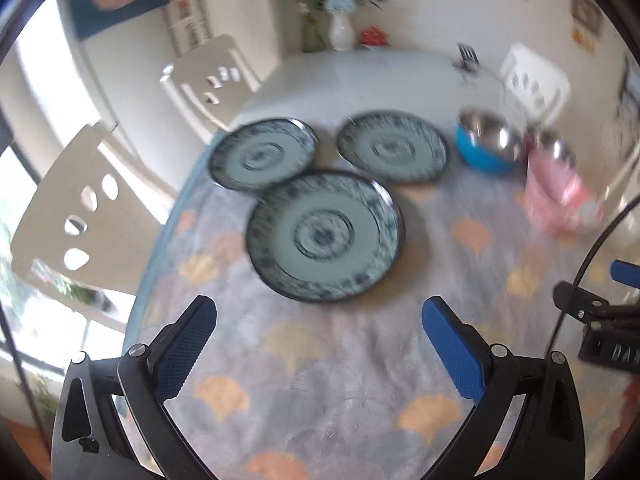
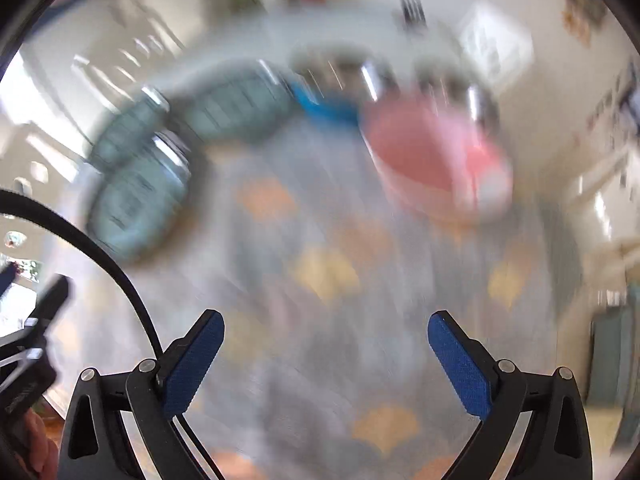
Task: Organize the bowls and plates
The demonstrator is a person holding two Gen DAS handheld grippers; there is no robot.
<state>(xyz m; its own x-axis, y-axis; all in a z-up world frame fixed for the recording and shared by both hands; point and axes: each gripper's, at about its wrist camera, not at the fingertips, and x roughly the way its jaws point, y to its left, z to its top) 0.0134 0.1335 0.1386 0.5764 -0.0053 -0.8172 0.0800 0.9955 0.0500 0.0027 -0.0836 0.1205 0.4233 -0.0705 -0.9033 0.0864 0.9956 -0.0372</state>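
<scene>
Three blue-patterned plates lie flat on the tablecloth: a near plate (image 1: 324, 236), a far left plate (image 1: 262, 154) and a far right plate (image 1: 394, 146). Right of them stand a blue bowl (image 1: 486, 146) with a steel inside and a pink bowl (image 1: 558, 184), also steel inside. My left gripper (image 1: 320, 320) hovers open just short of the near plate, holding nothing. The right wrist view is heavily blurred; there the plates (image 2: 140, 196), the blue bowl (image 2: 328, 96) and the pink bowl (image 2: 436, 156) lie ahead of my open, empty right gripper (image 2: 326, 332).
The tablecloth (image 1: 328, 380) has orange fan shapes. White chairs (image 1: 80, 216) stand along the table's left side and another chair (image 1: 534, 80) at the far right. A white vase (image 1: 341, 30) with flowers and a fork holder (image 1: 467, 58) stand at the far end. The other gripper (image 1: 600, 316) shows at the right edge.
</scene>
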